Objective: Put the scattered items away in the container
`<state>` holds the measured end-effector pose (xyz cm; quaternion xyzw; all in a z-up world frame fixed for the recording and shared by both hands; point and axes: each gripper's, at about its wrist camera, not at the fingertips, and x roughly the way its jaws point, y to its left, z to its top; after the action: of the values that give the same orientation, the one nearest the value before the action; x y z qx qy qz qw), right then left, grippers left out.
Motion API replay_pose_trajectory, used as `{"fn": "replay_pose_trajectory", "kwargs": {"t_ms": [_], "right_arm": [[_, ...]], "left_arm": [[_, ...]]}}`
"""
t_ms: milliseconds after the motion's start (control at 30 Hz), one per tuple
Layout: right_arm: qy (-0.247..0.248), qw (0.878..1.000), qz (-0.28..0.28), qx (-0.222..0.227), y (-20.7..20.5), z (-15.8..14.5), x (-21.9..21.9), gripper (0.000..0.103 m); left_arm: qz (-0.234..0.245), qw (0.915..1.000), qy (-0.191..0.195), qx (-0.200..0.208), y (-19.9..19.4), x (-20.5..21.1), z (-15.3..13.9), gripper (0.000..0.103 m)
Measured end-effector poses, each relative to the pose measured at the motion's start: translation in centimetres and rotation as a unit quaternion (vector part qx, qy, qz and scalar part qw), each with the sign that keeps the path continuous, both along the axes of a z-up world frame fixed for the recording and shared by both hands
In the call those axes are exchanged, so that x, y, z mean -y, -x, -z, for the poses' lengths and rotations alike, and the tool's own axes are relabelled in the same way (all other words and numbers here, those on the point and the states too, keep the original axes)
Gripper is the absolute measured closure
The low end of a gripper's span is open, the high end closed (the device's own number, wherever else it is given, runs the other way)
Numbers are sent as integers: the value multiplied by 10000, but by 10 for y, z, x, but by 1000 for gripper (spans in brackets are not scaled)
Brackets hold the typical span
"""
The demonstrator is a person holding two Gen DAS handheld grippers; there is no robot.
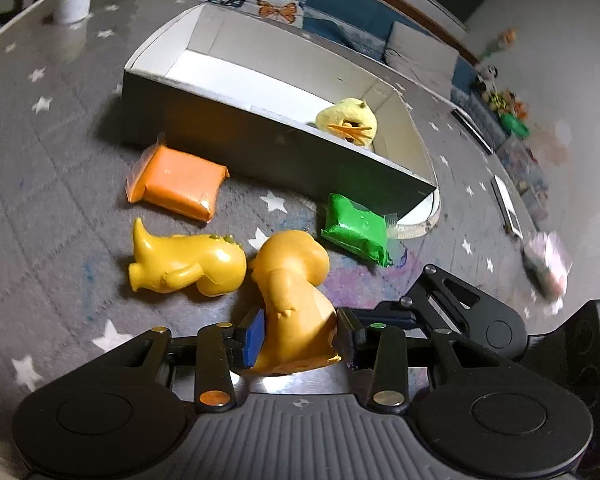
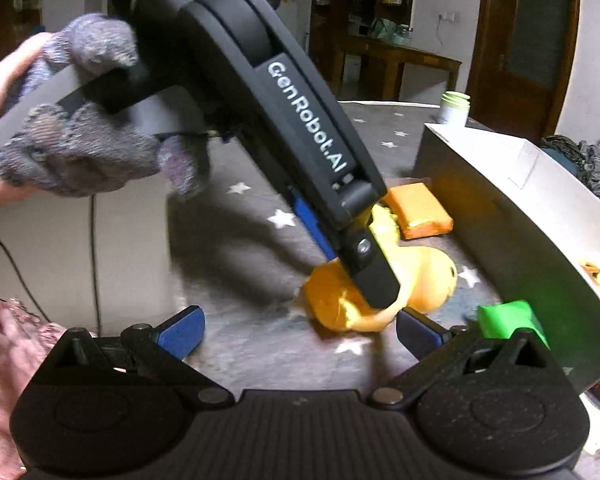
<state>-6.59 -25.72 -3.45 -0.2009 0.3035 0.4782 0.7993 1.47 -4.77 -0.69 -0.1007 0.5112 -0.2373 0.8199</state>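
The left gripper (image 1: 300, 340) clamps a rubbery orange animal figure (image 1: 292, 292) on the star-patterned grey cloth (image 1: 60, 160), touching a yellow dinosaur toy (image 1: 188, 266), beside orange (image 1: 176, 184) and green (image 1: 356, 232) packets before the white cardboard box (image 1: 260, 144), while the right gripper (image 2: 300, 332) hangs wide open, empty.

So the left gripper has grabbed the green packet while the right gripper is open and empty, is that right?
Not quite. In the left wrist view the left gripper is shut on the orange toy figure, not the green packet, which lies on the table. The right gripper is open and empty.
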Motion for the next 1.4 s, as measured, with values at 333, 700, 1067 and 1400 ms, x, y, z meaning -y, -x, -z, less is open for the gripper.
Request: {"fn": "replay_pose_trajectory", "kwargs": {"t_ms": [333,700,1067,1400], "right_arm": [[142,9990,397,171,-12,-1,4,0],[268,9991,192,254,-47,8,-13,0],[131,9998,164,-43,-61,13,-16,4],[110,9991,401,60,-54,10,-16,6]], "left_arm": [[137,9999,-28,26,-3,-6,-4,62],[168,9998,-2,-94,-10,-9,0,62],[206,9997,4,-104,-12,-10,-1,62],[160,9998,53,-51,-7,-8,-1,65]]}}
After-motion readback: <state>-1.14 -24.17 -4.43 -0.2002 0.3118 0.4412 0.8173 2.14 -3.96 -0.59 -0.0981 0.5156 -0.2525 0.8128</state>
